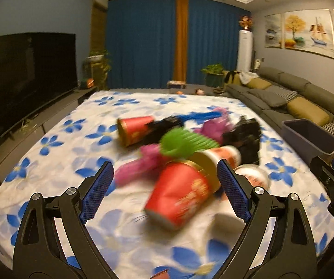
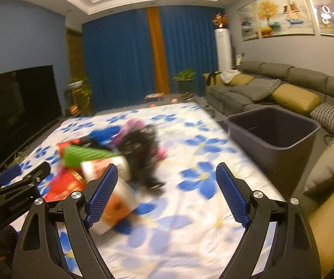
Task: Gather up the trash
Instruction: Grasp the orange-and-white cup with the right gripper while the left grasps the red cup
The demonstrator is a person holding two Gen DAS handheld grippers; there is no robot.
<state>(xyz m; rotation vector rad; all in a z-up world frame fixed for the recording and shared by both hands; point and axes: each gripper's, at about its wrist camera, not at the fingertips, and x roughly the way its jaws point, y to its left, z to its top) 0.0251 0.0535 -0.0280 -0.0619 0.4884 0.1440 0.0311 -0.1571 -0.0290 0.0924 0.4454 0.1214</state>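
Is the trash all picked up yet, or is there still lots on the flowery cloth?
Nothing looks done yet: the visible inside of the grey bin looks empty. Nothing is in hand either; the left gripper and right gripper both have open jaws with nothing between the pads. Still left is the whole pile on the flowery cloth: the red cup, a white cup, green wrapper and black scraps.

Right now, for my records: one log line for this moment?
left gripper: open | right gripper: open | trash pile: on cloth | bin: empty
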